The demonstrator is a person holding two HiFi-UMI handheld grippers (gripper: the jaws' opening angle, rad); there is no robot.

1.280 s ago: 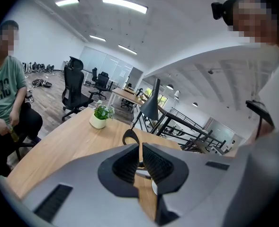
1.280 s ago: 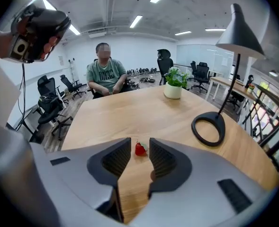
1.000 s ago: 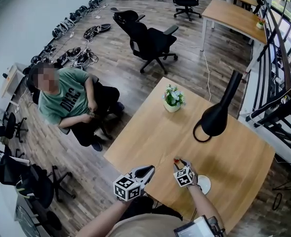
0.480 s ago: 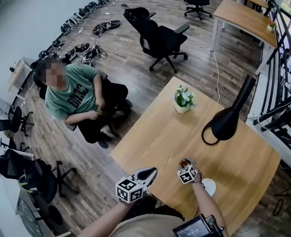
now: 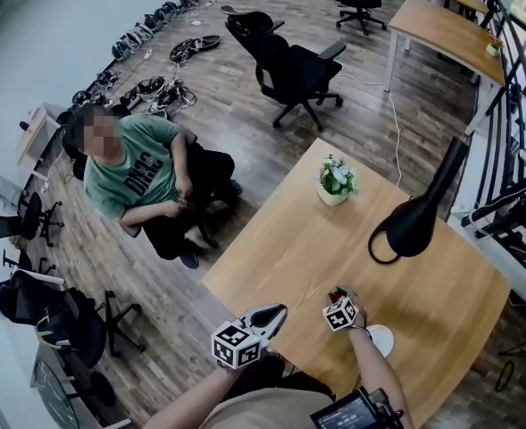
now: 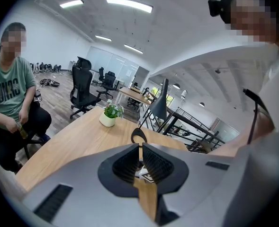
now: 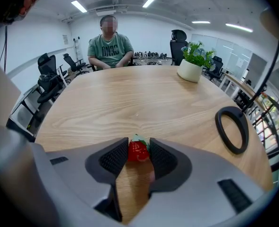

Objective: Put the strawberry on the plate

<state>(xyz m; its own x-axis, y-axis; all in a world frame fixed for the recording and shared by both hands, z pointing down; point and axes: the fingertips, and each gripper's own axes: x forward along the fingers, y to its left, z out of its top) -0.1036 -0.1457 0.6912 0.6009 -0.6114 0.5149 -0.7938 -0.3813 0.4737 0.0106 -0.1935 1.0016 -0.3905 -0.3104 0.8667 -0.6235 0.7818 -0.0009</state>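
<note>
Nearby, glossy red strawberry [image 7: 138, 151], round white plate [image 5: 378, 339]

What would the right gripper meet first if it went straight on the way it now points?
The strawberry: it sits between the tips of the right gripper, though whether the pads press it is unclear. Directly beyond lies the wooden table, probably very close.

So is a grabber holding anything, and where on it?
The right gripper has its pads on either side of the strawberry; whether they squeeze it I cannot tell. The left gripper, shut, holds nothing.
</note>
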